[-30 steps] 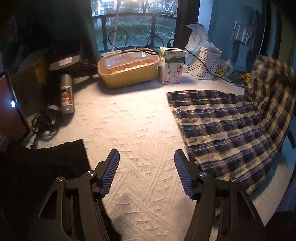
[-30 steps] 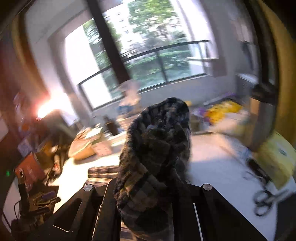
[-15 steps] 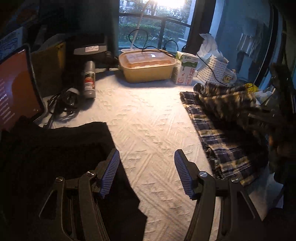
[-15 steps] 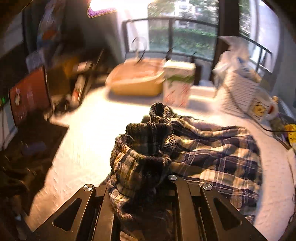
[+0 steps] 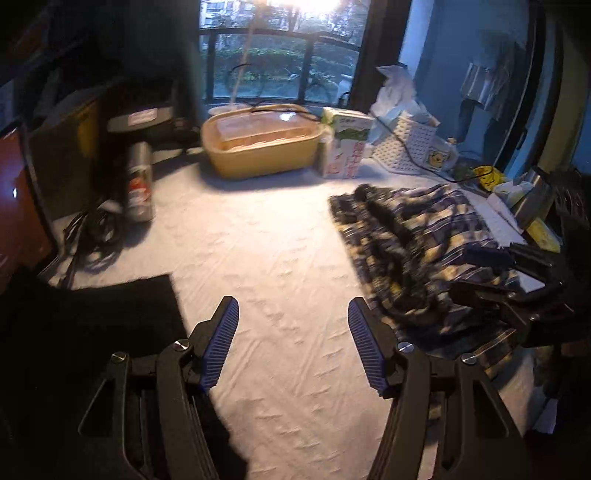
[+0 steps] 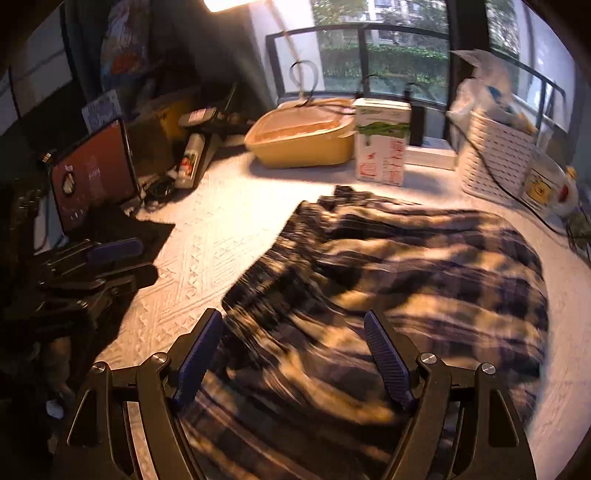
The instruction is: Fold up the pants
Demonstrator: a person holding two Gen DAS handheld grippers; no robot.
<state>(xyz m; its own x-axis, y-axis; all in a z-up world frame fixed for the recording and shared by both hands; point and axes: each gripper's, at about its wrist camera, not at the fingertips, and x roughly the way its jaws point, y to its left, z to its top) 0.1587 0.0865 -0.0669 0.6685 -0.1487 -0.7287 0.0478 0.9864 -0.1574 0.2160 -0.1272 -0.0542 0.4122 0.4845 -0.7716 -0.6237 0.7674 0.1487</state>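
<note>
White textured table cover, zigzag pattern, lit warm by a bright lamp glare at top of frame. Behind it a dark-framed window with railing bars; green hedge and buildings outside. Blue-tinted wall to the right of the window. Along the table's far edge: yellow tub with clear lid, carton just beside it, white perforated basket stuffed with plastic bags. Left side dim: spray can, tangled cables, red-lit screen
</note>
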